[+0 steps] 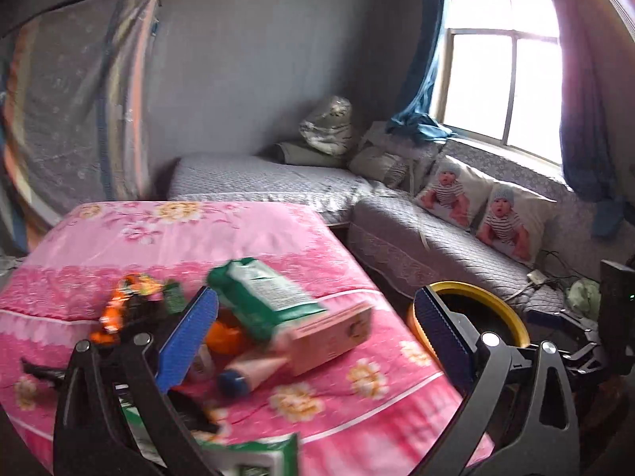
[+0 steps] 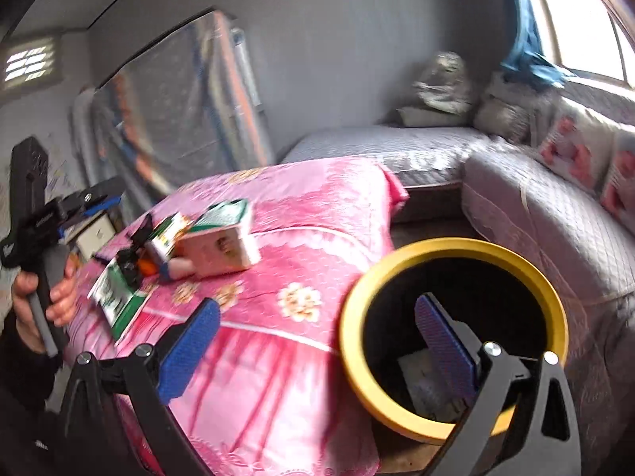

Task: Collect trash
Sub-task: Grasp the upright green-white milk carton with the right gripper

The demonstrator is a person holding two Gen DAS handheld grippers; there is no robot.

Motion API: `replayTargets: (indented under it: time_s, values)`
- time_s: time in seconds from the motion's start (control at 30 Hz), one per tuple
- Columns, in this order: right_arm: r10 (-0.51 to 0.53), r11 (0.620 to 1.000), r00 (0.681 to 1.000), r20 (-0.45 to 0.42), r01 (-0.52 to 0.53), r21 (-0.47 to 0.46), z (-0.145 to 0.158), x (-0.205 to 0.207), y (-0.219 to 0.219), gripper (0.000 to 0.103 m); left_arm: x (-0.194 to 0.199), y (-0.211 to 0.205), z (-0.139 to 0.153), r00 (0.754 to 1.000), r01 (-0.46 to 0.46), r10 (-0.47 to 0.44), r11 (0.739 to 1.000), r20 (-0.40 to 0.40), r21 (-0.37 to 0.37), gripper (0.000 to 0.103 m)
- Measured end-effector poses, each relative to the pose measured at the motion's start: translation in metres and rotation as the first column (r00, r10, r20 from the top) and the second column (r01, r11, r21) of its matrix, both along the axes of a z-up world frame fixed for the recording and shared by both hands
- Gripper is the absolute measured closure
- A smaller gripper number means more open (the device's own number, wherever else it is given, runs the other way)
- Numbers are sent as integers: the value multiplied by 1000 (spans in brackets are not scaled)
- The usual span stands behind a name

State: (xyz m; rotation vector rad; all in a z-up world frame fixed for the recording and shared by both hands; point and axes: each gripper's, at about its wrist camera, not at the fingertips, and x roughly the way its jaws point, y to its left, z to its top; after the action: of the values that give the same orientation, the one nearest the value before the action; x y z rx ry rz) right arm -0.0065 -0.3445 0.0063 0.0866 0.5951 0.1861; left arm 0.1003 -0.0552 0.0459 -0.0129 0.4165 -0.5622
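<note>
Trash lies piled, somewhat blurred, on pink bedspread; both grippers gape wide, empty.

print on the packages is too blurred.

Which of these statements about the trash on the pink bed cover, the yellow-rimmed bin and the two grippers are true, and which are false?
1. Both the left gripper and the right gripper are open. True.
2. The round black bin with the yellow rim is empty. False: some trash lies inside.
3. The pink cardboard box lies on the pink flowered bed cover. True.
4. The right gripper holds a green packet. False: it holds nothing.
</note>
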Motion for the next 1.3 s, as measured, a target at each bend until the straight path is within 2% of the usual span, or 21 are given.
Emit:
replayTargets:
  time_s: [0.07, 0.13, 0.2, 0.33, 0.43, 0.53, 0.63, 0.77, 0.87, 0.97, 1.17, 1.3]
  values:
    - [120, 989, 993, -13, -121, -87, 2, 9, 45, 8, -9, 44, -5, 995, -93, 93, 995, 24, 26, 8]
    - [230, 963, 973, -34, -233, -138, 1, 15, 86, 8, -16, 89, -13, 983, -185, 184, 983, 11, 13, 8]
    - [351, 918, 932, -84, -361, -163, 2, 24, 124, 8, -22, 131, -21, 968, -251, 250, 968, -23, -27, 8]
    - [509, 805, 837, -203, -546, -232, 2, 45, 192, 8, -36, 191, -34, 938, -346, 341, 935, -63, -84, 8]
    - [560, 742, 770, -306, -631, -228, 0, 64, 231, 10, -43, 213, -39, 920, -390, 386, 917, -65, -88, 8]
    - [540, 710, 750, -382, -649, -273, -9, 84, 260, 15, -47, 228, -45, 913, -408, 403, 908, -67, -99, 8]
    - [500, 701, 733, -462, -656, -282, -18, 105, 277, 18, -49, 236, -55, 911, -412, 405, 907, -80, -91, 8]
    - [448, 667, 714, -538, -668, -331, -36, 122, 291, 19, -51, 244, -66, 909, -414, 405, 906, -102, -89, 8]
    - [429, 642, 695, -578, -684, -346, -48, 127, 299, 21, -51, 250, -71, 905, -420, 408, 903, -118, -96, 8]
    - [399, 630, 690, -604, -685, -365, -60, 134, 307, 24, -50, 253, -74, 901, -428, 414, 898, -133, -104, 8]
    - [384, 671, 665, -641, -678, -301, -71, 153, 305, 36, -49, 251, -72, 900, -430, 416, 898, -131, -97, 8]
    - [396, 694, 678, -619, -663, -282, -67, 153, 300, 44, -47, 244, -70, 902, -426, 418, 902, -113, -63, 8]
